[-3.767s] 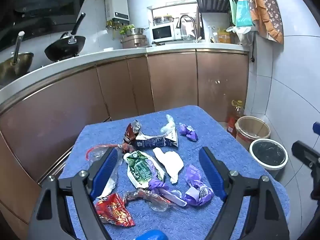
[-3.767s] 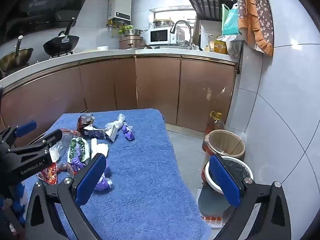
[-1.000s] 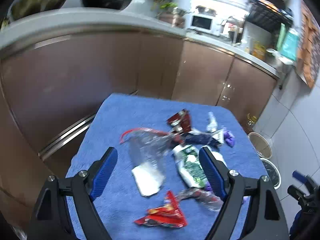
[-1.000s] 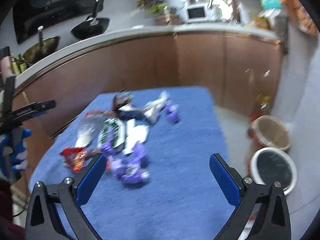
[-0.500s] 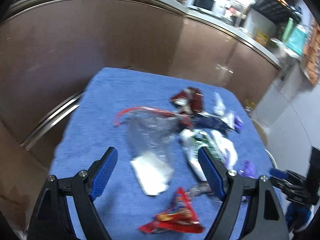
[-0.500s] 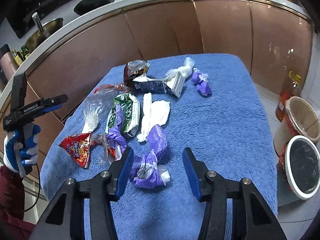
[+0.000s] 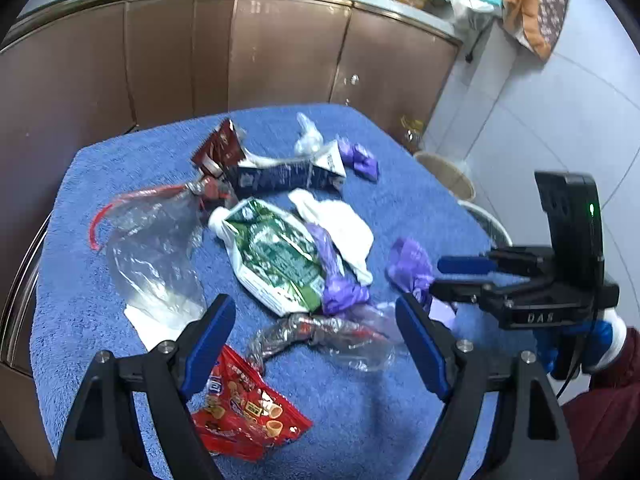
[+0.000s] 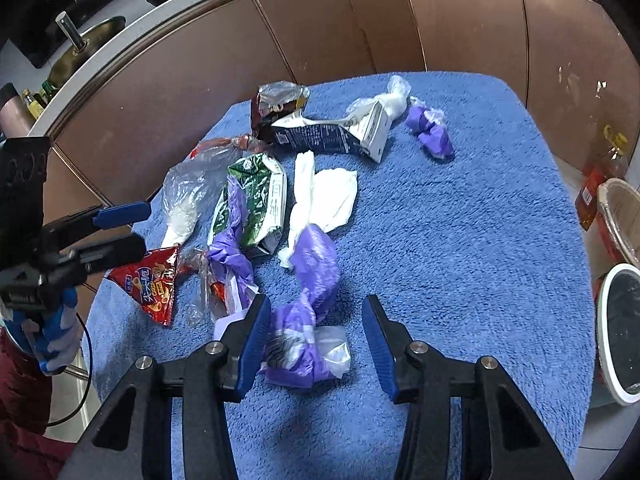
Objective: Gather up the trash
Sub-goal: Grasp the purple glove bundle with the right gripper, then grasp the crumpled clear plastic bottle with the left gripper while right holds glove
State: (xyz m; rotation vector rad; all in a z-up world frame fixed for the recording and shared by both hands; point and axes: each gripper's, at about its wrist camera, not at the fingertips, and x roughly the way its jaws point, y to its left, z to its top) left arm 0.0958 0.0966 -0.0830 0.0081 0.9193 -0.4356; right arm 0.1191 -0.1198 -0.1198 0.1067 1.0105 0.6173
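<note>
Trash lies scattered on a blue-towelled table. My right gripper is open, its jaws on either side of a crumpled purple bag, not closed on it. My left gripper is open above a clear crinkled wrapper, with a red snack packet by its left finger. A green-white pouch, white tissue, a clear zip bag, a dark blue carton and a small purple wad lie beyond.
A black-lined white bin and a tan bin stand on the floor right of the table, with an oil bottle behind. Brown cabinets run along the far side. A tiled wall is to the right.
Both grippers have dropped closer to the table. The right gripper's jaws have narrowed and now straddle the purple bag. The left gripper has shifted right over the clear wrapper.
</note>
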